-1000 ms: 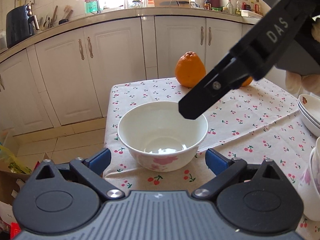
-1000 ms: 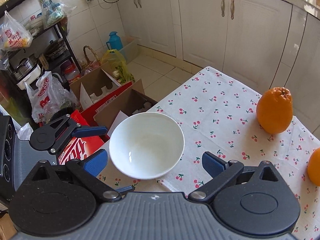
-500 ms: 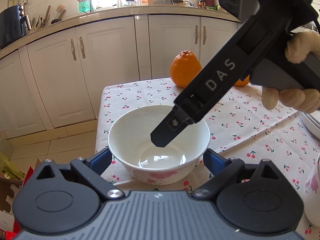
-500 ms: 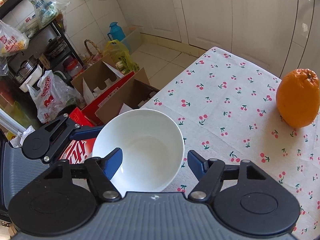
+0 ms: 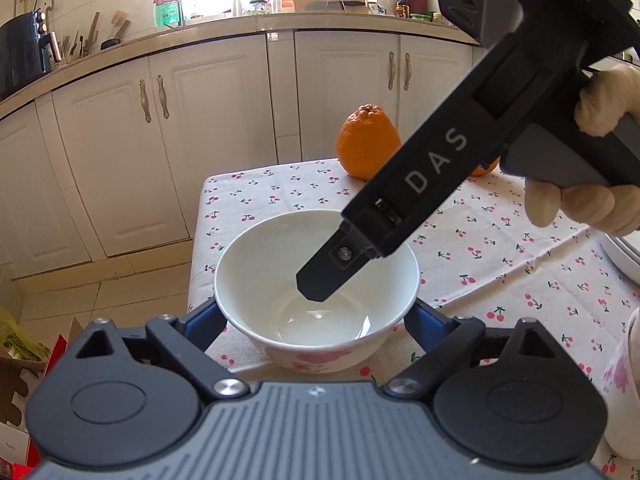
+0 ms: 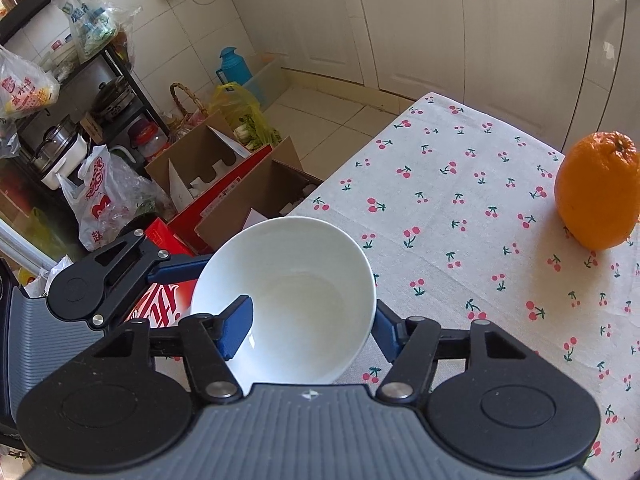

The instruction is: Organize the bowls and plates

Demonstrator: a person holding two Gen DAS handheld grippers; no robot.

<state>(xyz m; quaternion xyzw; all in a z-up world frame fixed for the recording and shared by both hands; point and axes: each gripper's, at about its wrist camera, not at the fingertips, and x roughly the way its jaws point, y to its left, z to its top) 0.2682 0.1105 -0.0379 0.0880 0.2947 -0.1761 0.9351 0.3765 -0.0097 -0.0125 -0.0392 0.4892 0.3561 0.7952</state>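
white bowl (image 5: 316, 304): near the corner of the cherry tablecloth (image 6: 460, 208) | right gripper (image 6: 308, 332): straddling the rim, one finger inside, not squeezing | left gripper (image 5: 316, 320): wide open around bowl | orange (image 6: 598, 190): well apart

White letters "DAS" on black arm of right gripper (image 5: 320, 292), centre-right of left wrist view. Bags and red carton, left of right wrist view, carry print too distorted to read.

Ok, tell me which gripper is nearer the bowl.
Right. The right gripper has one finger dipped inside the bowl; the left gripper sits open at its near side, fingers flanking it outside.
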